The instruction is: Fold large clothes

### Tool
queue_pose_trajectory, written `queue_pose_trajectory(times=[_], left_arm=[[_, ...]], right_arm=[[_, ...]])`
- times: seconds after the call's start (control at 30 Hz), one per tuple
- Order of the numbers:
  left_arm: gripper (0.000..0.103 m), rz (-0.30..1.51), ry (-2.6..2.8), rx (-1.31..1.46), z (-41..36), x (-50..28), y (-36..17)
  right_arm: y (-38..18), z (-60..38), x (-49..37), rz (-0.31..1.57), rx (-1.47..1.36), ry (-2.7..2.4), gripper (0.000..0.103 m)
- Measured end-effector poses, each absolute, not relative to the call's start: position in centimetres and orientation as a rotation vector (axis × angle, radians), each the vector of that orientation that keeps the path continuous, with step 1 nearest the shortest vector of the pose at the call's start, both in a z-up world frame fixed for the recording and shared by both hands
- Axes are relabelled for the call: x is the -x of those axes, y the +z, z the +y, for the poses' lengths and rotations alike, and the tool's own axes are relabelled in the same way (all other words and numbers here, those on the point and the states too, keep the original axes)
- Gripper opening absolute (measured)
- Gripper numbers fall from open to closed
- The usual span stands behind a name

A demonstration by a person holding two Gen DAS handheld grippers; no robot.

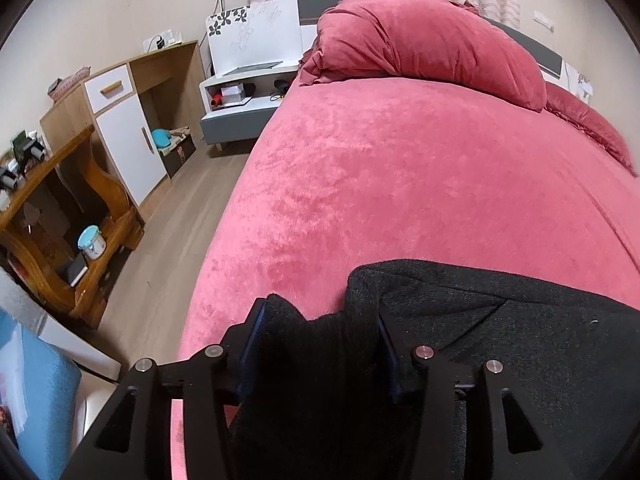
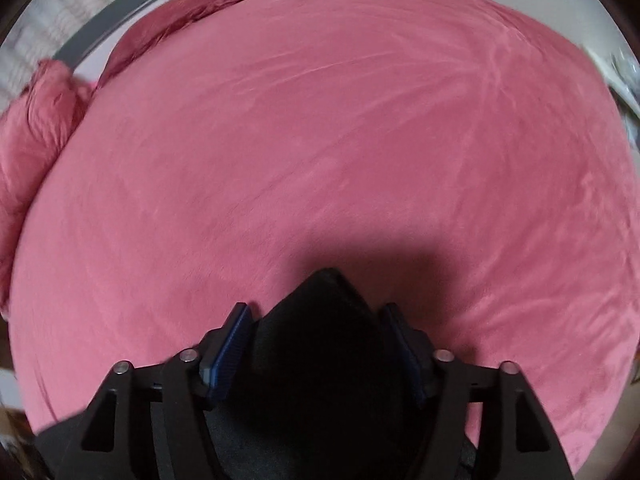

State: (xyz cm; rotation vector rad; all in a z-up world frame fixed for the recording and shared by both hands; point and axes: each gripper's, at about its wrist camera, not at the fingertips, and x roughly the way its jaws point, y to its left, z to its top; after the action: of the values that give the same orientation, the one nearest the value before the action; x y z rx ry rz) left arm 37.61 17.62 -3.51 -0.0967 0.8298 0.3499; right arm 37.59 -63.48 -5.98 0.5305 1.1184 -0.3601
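Observation:
A dark grey knitted garment lies on the near part of the pink bed cover, spreading to the right in the left wrist view. My left gripper is shut on a bunched edge of it, cloth filling the gap between the blue pads. In the right wrist view my right gripper is shut on another dark fold of the garment, which rises in a peak between its blue pads above the bed cover.
A rolled pink duvet and a pillow lie at the bed's head. Left of the bed are a wooden floor, a white nightstand, a wooden cabinet and a wooden shelf unit.

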Motion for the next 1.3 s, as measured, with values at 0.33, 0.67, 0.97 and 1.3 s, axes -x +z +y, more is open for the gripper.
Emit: queue_pose_trajectory(times=[0.33, 0.67, 0.97, 1.3], left_arm=[[0.053, 0.821, 0.346, 0.135, 17.9, -37.0, -3.6], [0.051, 0.821, 0.345, 0.146, 18.1, -36.9, -3.2], [0.050, 0.746, 0.382, 0.170, 18.4, -36.2, -1.4], [0.070, 0.829, 0.394, 0.122, 19.0, -36.8, -2.4]], right_arm=[[-2.2, -61.8, -36.1, 1.070, -0.448, -0.252, 0.049], [-4.3, -60.6, -36.3, 1.076, -0.506, -0.263, 0.013], [4.4, -58.8, -37.0, 0.687, -0.411, -0.277, 0.013], [0.2, -62.8, -36.6, 0.824, -0.470, -0.508, 0.051]])
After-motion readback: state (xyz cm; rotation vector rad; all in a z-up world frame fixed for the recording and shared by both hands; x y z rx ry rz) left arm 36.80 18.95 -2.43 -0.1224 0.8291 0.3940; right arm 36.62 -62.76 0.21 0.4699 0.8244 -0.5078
